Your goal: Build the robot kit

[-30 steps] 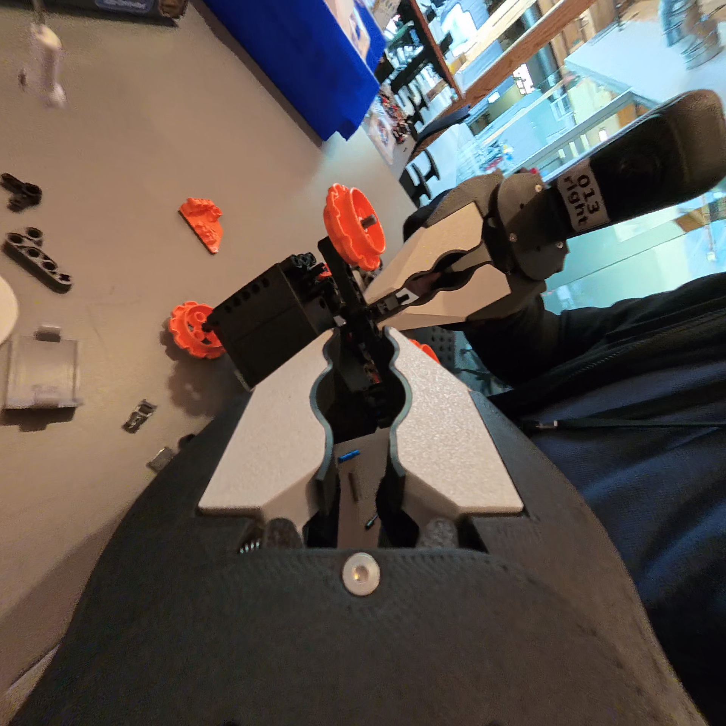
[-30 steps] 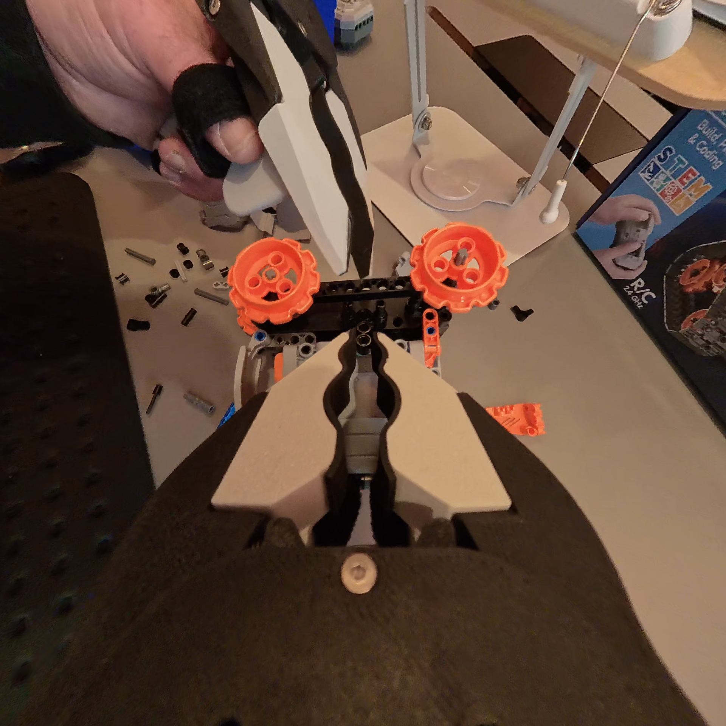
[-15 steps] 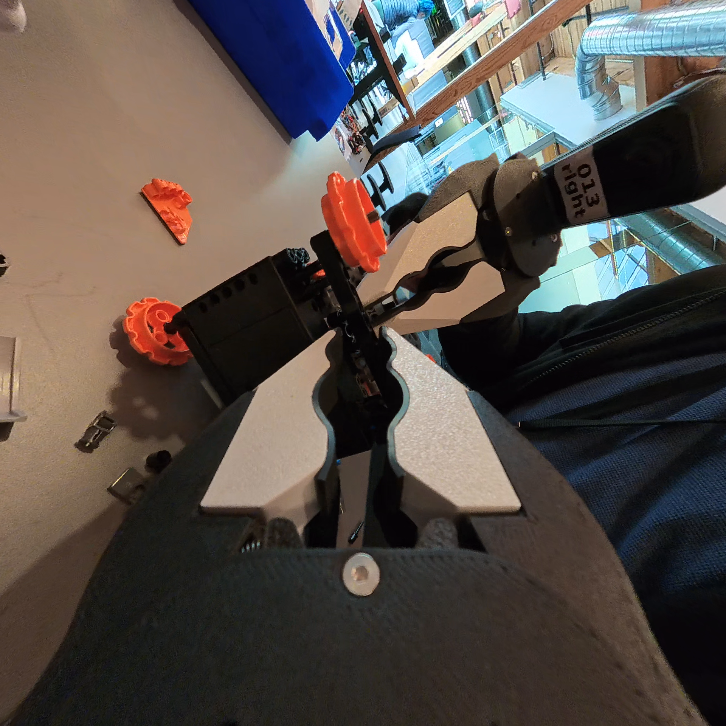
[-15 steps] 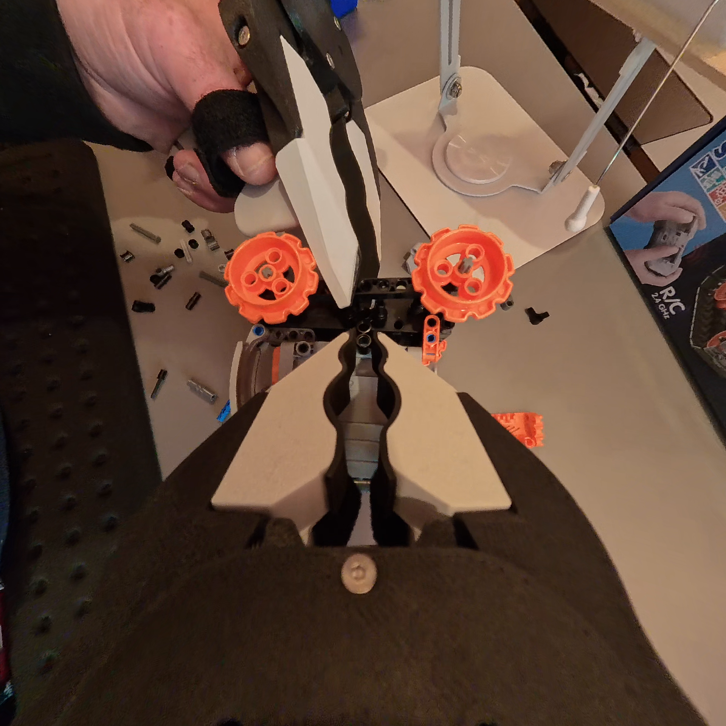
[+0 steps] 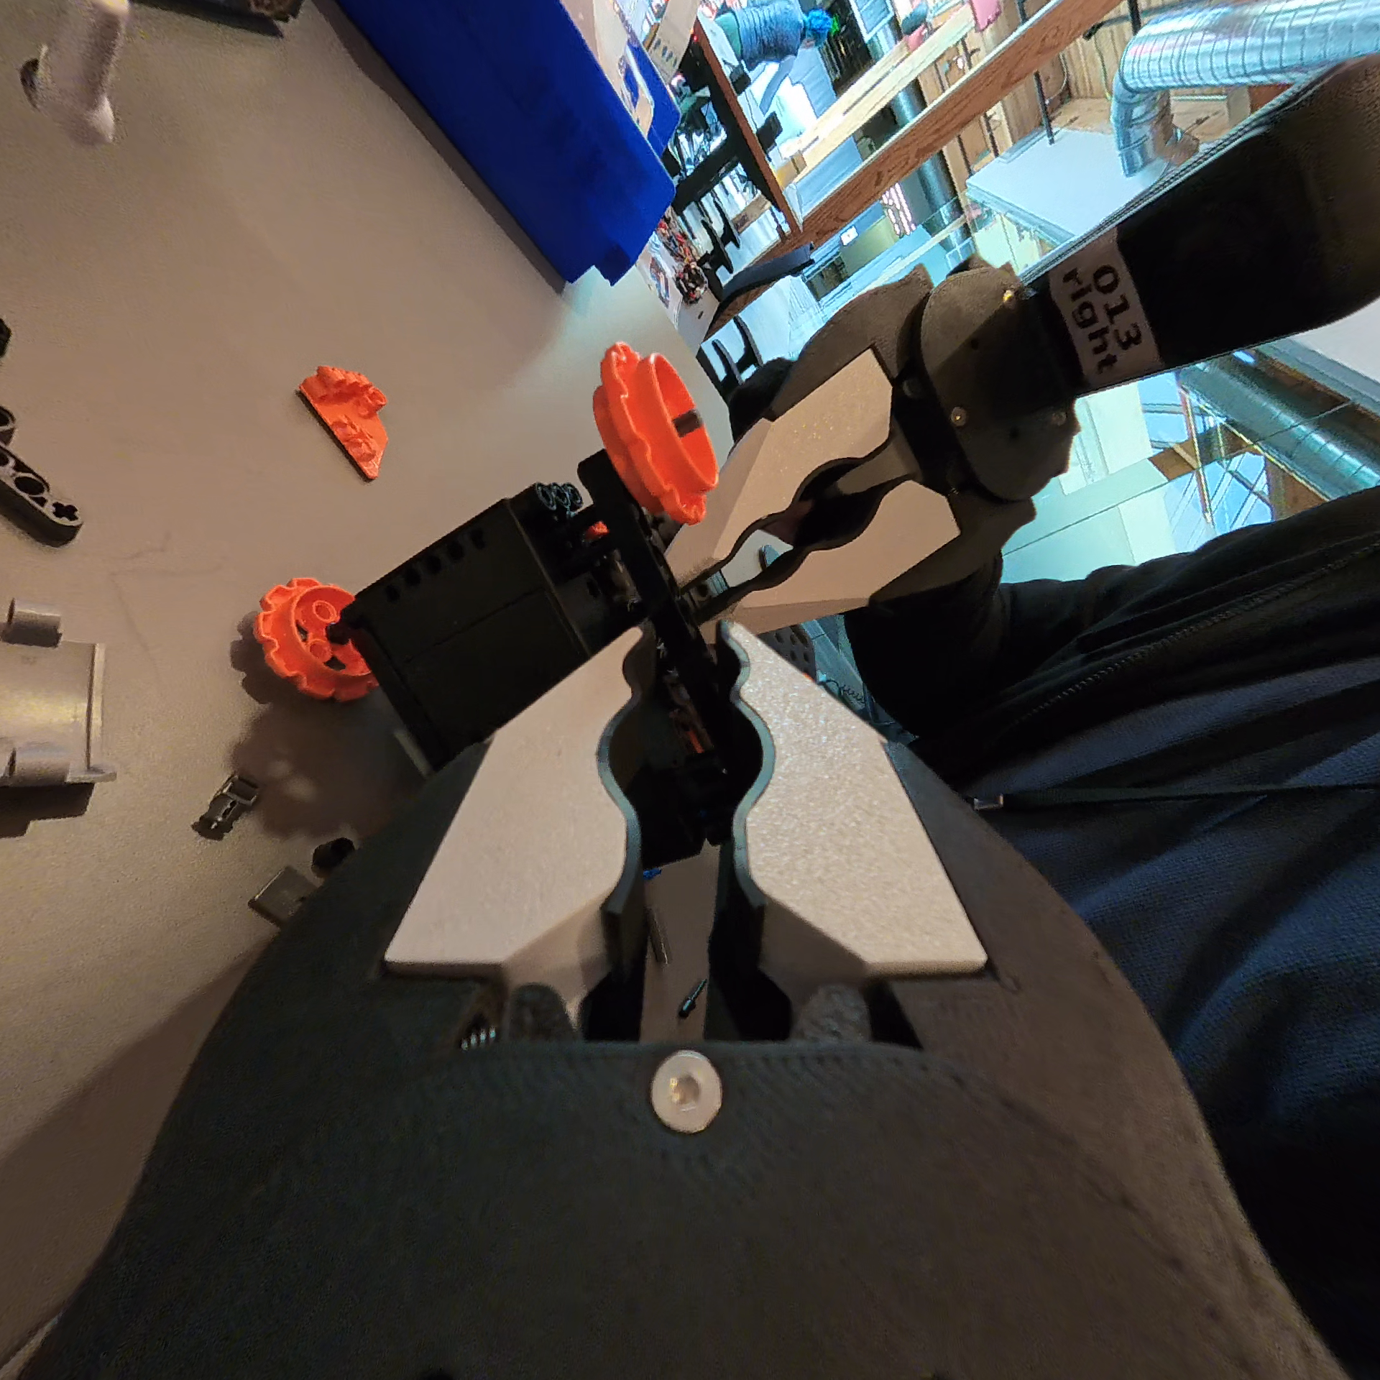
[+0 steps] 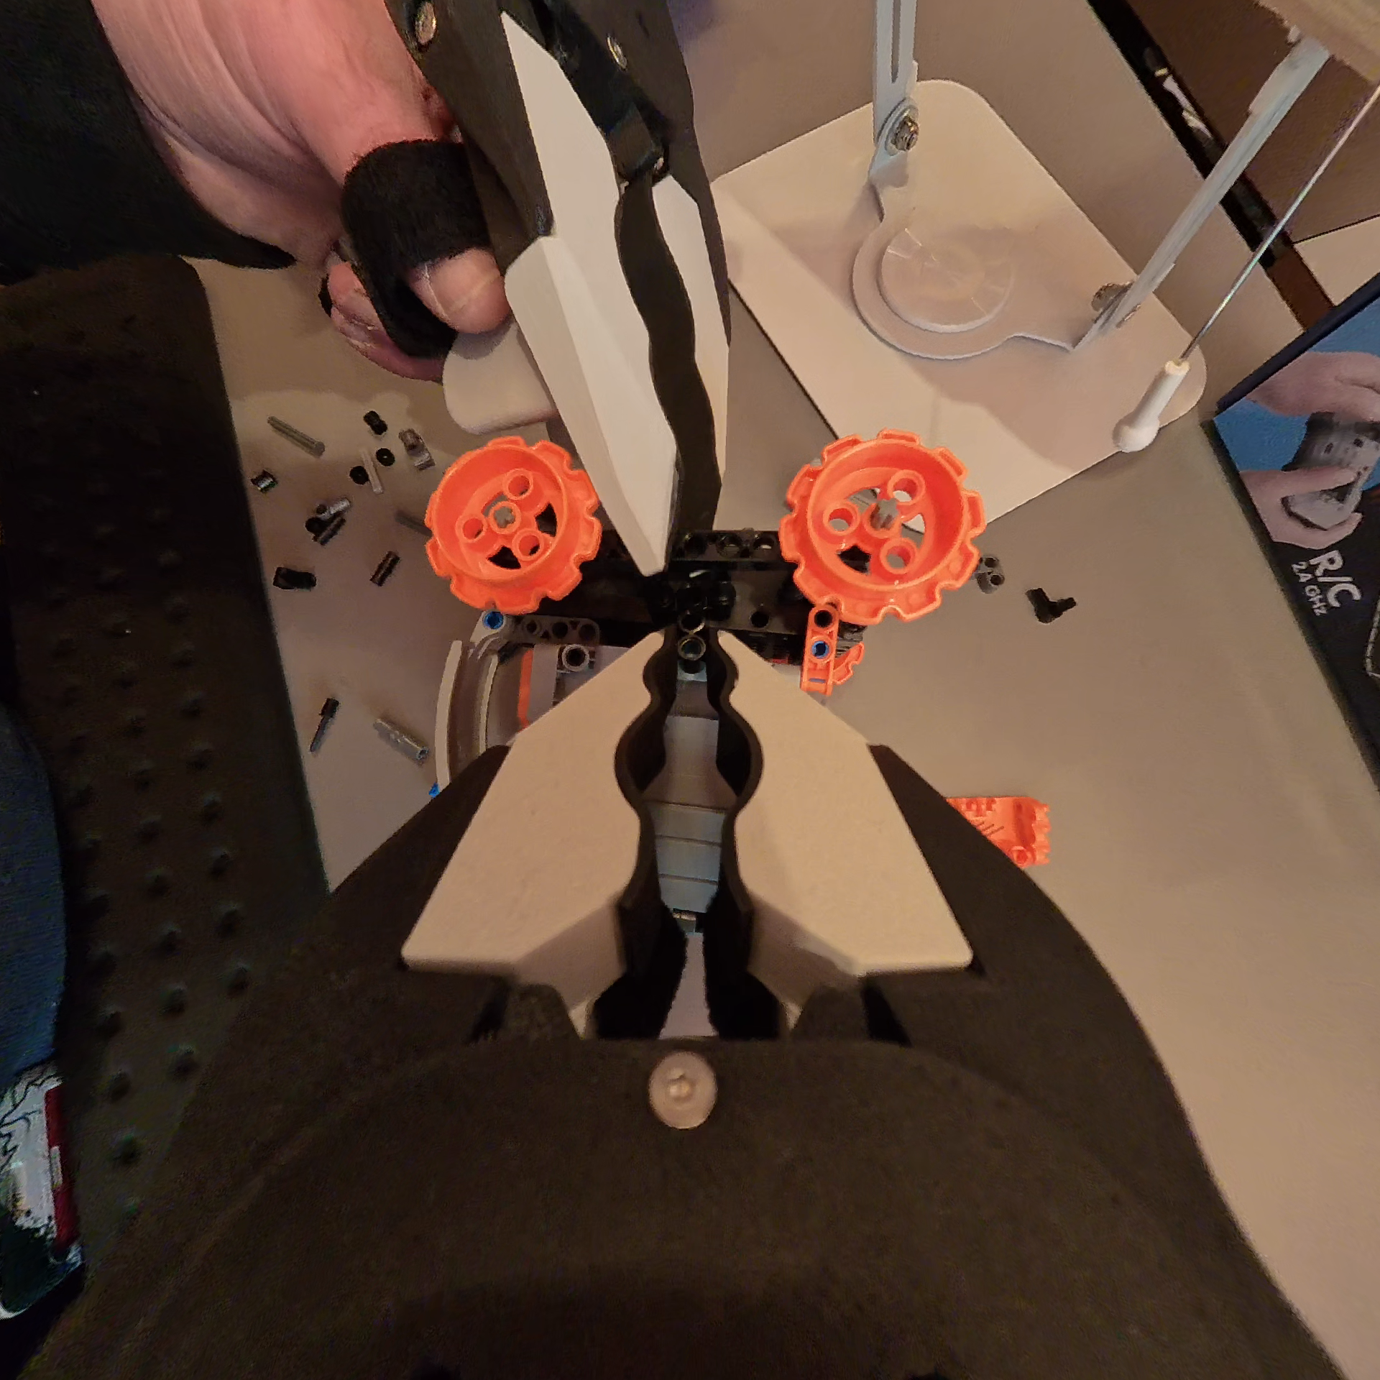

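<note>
A brick-built model hangs between both grippers above the table: a black motor block (image 5: 478, 612), a black beam (image 6: 735, 544) and two orange toothed wheels (image 6: 511, 523) (image 6: 881, 523). My left gripper (image 5: 683, 642) is shut on the black beam between the wheels; in the right wrist view it comes down from above (image 6: 668, 556), held by a person's hand (image 6: 261, 149). My right gripper (image 6: 691, 635) is shut on a small black and grey part at the model's middle. It shows in the left wrist view (image 5: 709, 590), meeting the beam from the far side.
On the grey table lie an orange curved piece (image 6: 1001, 829), a grey panel (image 5: 45, 702), a black beam (image 5: 33, 485) and several small pins (image 6: 336, 508). A white lamp base (image 6: 933, 284), a printed box (image 6: 1314, 508), a blue box (image 5: 523, 127) and a black studded mat (image 6: 127, 672) border the space. The grippers are tip to tip, or close to it. The left tips stand about 4 cm off the black motor block (image 5: 478, 612).
My left gripper has come a little lower onto the black beam between the wheels. The model stays held by both grippers, with small shifts in tilt.
</note>
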Action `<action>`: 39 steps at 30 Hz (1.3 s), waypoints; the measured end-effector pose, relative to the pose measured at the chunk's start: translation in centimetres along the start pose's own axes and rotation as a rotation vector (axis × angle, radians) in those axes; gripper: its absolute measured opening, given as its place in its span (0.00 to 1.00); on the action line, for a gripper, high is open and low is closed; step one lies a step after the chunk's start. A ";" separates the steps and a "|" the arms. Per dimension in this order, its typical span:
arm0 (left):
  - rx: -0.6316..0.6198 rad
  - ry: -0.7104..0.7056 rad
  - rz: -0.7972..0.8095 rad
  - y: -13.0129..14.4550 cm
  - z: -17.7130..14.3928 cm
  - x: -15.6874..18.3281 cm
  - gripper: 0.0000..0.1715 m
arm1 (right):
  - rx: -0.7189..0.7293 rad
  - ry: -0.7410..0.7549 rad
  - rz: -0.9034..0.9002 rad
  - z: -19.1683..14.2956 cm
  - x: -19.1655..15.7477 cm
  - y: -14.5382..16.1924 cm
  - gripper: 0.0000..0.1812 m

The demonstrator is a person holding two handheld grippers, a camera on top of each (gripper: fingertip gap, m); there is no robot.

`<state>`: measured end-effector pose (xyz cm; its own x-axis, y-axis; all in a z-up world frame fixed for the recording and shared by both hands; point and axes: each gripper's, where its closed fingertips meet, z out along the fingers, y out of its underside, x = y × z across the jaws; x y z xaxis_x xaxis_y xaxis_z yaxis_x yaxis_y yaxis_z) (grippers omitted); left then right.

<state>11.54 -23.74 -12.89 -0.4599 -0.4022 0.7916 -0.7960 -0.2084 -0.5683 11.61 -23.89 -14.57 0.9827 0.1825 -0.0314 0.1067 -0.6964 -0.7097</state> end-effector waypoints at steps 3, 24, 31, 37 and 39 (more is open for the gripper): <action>0.005 -0.008 0.007 0.0 0.0 -0.2 0.07 | -0.024 0.010 -0.004 0.1 0.1 0.0 0.02; 0.006 -0.030 0.000 -0.2 -0.2 -0.2 0.13 | 0.098 0.064 0.043 0.4 0.4 -0.6 0.02; 0.006 -0.001 -0.039 -0.1 -0.1 -0.4 0.13 | 0.154 0.092 0.026 0.1 0.4 -0.9 0.02; 0.038 0.092 -0.111 -0.2 -0.1 -0.1 0.13 | 0.206 0.108 0.024 -0.2 0.4 -1.0 0.02; 0.046 0.116 -0.132 -0.3 -0.1 -0.1 0.13 | 0.219 0.111 0.019 -0.2 0.3 -1.1 0.02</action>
<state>11.77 -23.53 -12.79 -0.3967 -0.2640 0.8792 -0.8348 -0.2946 -0.4651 11.86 -23.21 -13.64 0.9961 0.0851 0.0223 0.0642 -0.5302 -0.8455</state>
